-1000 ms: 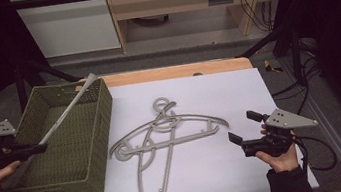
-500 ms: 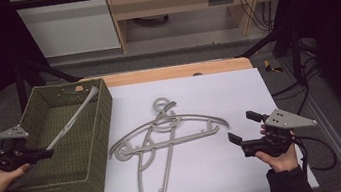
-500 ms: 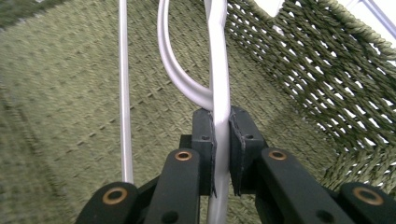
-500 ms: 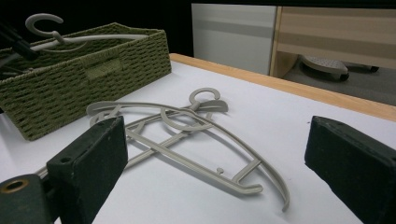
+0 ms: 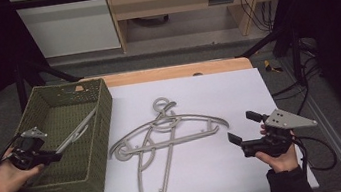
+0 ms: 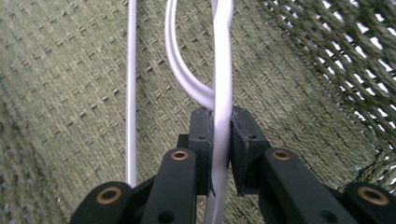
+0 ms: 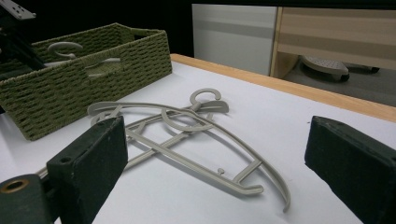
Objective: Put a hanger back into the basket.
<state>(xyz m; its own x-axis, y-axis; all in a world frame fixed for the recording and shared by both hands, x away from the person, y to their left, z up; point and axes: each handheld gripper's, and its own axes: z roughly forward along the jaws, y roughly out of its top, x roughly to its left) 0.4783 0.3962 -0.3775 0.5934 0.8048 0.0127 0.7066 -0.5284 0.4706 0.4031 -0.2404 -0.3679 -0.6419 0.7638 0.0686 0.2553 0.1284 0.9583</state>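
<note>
My left gripper [image 5: 57, 154] hovers over the near left part of the green woven basket [image 5: 105, 110], shut on the thin bar of a grey plastic hanger [image 5: 78, 130] that slants down into the basket. In the left gripper view the hanger bar [image 6: 223, 70] runs between the pads of the left gripper [image 6: 222, 126], low over the basket floor [image 6: 70, 93]. Its jaws have just been opening slightly, with the bar still between them. A heap of overlapping grey hangers [image 5: 164, 137] lies mid-table. My right gripper [image 5: 242, 126] rests open at the right, empty, facing the heap [image 7: 187, 122].
The basket [image 7: 84, 79] stands at the table's left side, the held hanger's hook [image 7: 63, 48] showing above its rim. A wooden strip [image 5: 170, 72] borders the white table top at the back. Cables trail off the right edge.
My left hand has sunk and lowered the hanger, which stuck up over the basket's far rim, down inside the basket. The right hand and the heap have not moved.
</note>
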